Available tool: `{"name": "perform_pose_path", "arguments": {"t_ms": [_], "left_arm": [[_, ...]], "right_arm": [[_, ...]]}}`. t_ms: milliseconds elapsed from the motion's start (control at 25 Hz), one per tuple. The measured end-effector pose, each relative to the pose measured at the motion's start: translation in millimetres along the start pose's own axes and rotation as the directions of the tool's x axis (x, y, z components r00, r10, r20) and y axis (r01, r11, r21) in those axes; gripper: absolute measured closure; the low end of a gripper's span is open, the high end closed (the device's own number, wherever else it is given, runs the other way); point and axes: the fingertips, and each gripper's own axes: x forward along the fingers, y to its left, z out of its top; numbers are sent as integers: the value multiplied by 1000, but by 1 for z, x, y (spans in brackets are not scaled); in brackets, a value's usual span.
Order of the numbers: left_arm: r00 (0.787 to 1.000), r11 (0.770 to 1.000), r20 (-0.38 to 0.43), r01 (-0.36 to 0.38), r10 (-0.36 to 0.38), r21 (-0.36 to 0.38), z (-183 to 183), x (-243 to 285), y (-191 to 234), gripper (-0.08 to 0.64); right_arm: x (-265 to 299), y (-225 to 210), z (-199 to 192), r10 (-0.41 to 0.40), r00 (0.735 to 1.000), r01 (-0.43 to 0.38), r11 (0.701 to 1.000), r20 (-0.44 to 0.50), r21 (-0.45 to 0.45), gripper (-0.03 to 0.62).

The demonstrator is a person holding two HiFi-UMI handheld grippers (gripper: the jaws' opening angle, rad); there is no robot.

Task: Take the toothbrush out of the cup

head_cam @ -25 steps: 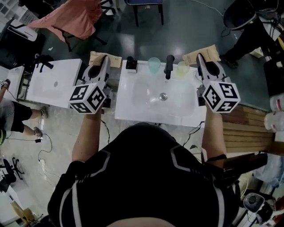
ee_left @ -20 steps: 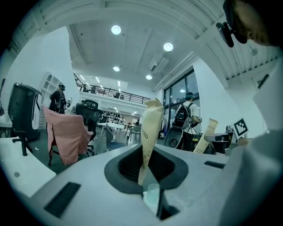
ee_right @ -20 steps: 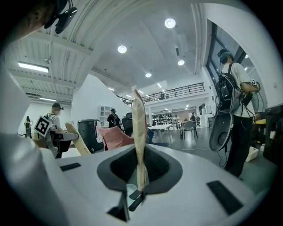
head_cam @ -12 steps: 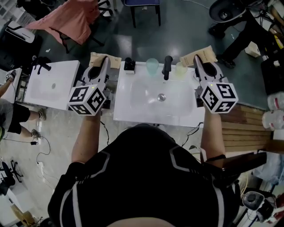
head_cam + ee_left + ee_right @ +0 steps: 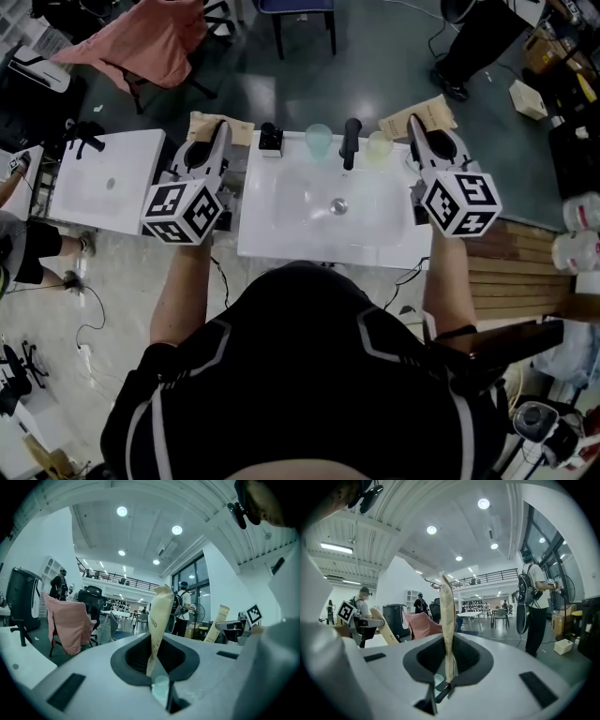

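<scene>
A white sink (image 5: 281, 225) carries a black tap (image 5: 350, 141) with a pale green cup (image 5: 319, 141) to its left and a yellowish cup (image 5: 379, 147) to its right. No toothbrush shows in either cup. My left gripper (image 5: 223, 133) hovers off the sink's left edge, shut on a tan paper packet (image 5: 201, 122) that stands upright between its jaws (image 5: 158, 620). Over the sink's right edge, my right gripper (image 5: 415, 127) is shut on a second tan packet (image 5: 441, 111), seen edge-on (image 5: 447, 620).
A small black object (image 5: 271, 139) sits on the sink's back left corner. Another white sink (image 5: 108, 178) with a black tap (image 5: 84, 136) stands to the left. A chair draped in pink cloth (image 5: 159, 37) is behind, and wooden slats (image 5: 516, 272) lie at the right.
Both grippers have kept still with their packets. A person at the top right has walked farther away, and the head view has drifted slightly.
</scene>
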Motion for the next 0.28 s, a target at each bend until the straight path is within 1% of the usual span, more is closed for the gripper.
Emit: {"name": "perform_pose_path", "arguments": {"t_ms": [280], "left_arm": [[1000,1000,-3,6,-6,0,-1,4,0,531]], "right_arm": [[2,-4,0,-1,1000,1,1000,9,16,549]]}}
